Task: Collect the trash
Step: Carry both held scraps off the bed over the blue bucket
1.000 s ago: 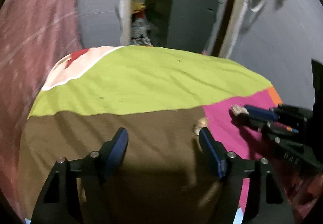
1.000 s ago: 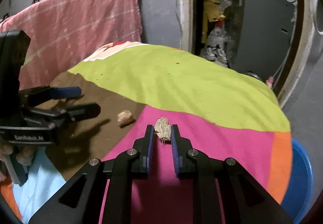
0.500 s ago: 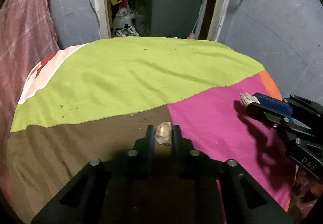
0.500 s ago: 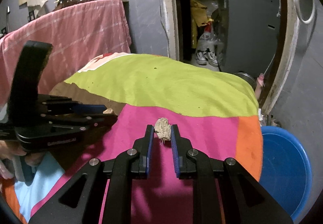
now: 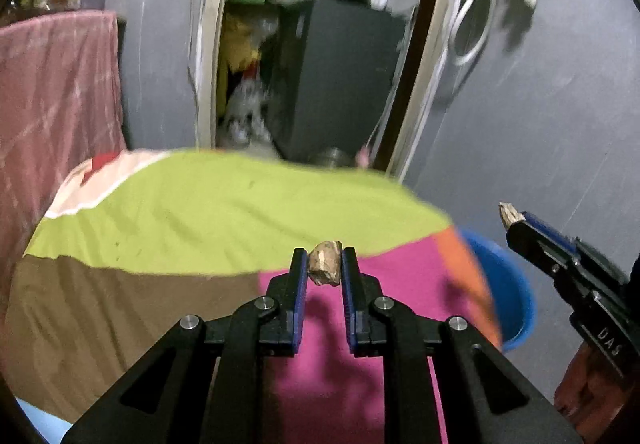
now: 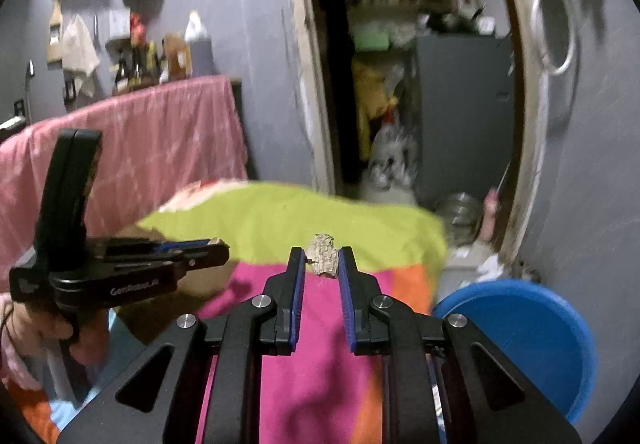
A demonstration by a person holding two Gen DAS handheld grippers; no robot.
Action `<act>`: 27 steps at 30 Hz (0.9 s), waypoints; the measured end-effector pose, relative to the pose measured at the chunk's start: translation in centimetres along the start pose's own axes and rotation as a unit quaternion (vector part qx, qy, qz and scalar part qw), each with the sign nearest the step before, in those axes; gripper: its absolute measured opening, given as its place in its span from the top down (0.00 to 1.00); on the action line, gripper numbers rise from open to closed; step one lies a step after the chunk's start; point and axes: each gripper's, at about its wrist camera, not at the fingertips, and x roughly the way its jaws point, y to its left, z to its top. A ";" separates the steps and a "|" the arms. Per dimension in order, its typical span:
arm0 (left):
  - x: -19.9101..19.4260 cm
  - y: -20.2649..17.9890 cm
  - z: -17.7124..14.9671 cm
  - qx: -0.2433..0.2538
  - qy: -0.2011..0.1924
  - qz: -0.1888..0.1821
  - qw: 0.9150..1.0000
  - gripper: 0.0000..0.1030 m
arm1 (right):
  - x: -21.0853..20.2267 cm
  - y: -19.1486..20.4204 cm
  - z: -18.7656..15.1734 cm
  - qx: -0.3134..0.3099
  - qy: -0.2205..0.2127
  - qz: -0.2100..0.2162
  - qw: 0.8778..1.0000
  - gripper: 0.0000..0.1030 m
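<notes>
My left gripper [image 5: 323, 262] is shut on a small brown crumpled scrap [image 5: 326, 262] and holds it above the pink part of the patchwork cloth [image 5: 200, 211]. My right gripper [image 6: 319, 259] is shut on a pale crumpled paper wad [image 6: 323, 256], also lifted off the cloth. In the left wrist view the right gripper [image 5: 514, 217] shows at the right with its wad [image 5: 507, 212] at the tip, over a blue tub [image 5: 508, 292]. The left gripper [image 6: 216, 246] shows at the left of the right wrist view. The blue tub [image 6: 532, 332] stands on the floor past the cloth's right edge.
A pink draped cloth [image 6: 132, 147] hangs at the back left. An open doorway [image 6: 404, 103] with a grey cabinet and clutter lies behind the covered surface. A grey wall [image 5: 540, 123] with a hanging white cord is at the right.
My left gripper closed on the brown scrap and lifted it off the brown patch, moving right. My right gripper carried its wad up and right, toward the blue tub.
</notes>
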 end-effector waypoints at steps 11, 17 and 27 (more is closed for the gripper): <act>-5.1 -8.2 2.1 -0.001 -0.172 -0.040 0.984 0.87 | -9.4 -1.8 1.6 -0.036 -0.156 -0.096 0.982 0.86; -5.3 -12.4 2.0 0.021 -0.211 -0.046 0.976 0.87 | -12.6 -4.1 1.1 -0.037 -0.209 -0.142 0.967 0.86; -3.9 -16.3 1.3 0.029 -0.217 -0.048 0.975 0.87 | -14.5 -6.6 -0.8 -0.043 -0.231 -0.182 0.955 0.86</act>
